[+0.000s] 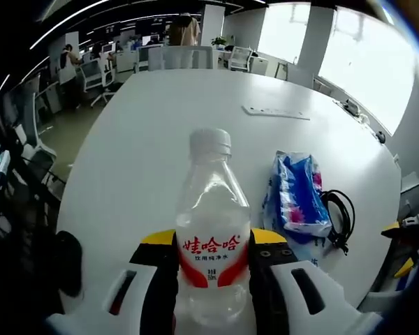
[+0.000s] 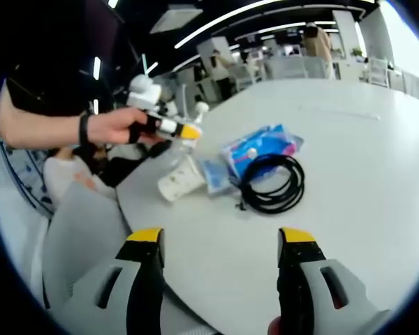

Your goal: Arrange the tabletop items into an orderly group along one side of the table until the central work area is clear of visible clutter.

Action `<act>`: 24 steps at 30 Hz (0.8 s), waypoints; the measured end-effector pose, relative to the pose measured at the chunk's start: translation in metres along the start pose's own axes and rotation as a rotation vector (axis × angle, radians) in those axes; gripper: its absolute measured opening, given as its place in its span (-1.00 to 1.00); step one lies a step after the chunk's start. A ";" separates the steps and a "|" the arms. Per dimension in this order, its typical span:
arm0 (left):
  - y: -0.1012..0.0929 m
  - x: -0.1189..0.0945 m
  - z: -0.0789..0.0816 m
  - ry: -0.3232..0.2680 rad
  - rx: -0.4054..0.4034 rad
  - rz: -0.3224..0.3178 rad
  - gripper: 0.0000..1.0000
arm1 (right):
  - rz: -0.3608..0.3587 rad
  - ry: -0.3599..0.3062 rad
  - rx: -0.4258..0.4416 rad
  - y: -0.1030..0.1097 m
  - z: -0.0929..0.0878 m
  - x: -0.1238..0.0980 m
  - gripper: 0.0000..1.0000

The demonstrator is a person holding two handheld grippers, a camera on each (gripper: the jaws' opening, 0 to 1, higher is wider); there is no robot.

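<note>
Between the left gripper [image 1: 213, 262] jaws the water bottle [image 1: 211, 230] sits clamped upright, so set it down gently beside the tissue pack [image 1: 298, 195] while the right gripper [image 2: 220, 241] waits with jaws apart near the cable [image 2: 272, 183].

Office chairs [image 1: 98, 73], windows [image 1: 363, 63] in bkgd.

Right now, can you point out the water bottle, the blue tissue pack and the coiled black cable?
water bottle [image 1: 211, 244]: left gripper view, on its red and white label, between the jaws.
blue tissue pack [image 1: 299, 195]: left gripper view, on the middle of the wrapper.
coiled black cable [image 2: 291, 190]: right gripper view, on the loop's right side.
</note>
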State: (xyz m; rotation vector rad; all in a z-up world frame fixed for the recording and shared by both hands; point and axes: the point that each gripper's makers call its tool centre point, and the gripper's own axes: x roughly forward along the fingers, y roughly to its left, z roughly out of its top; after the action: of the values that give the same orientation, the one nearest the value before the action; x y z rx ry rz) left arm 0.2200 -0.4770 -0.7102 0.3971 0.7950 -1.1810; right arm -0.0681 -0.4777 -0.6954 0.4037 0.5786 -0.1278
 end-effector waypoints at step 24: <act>0.000 -0.040 -0.015 -0.075 0.039 0.058 -0.25 | 0.024 -0.004 -0.018 0.004 0.004 0.007 0.28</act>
State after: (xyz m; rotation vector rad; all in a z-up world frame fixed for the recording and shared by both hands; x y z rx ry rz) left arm 0.2084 -0.4409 -0.6912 0.4029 0.6926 -1.1520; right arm -0.0600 -0.4759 -0.6951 0.3930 0.5708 -0.1006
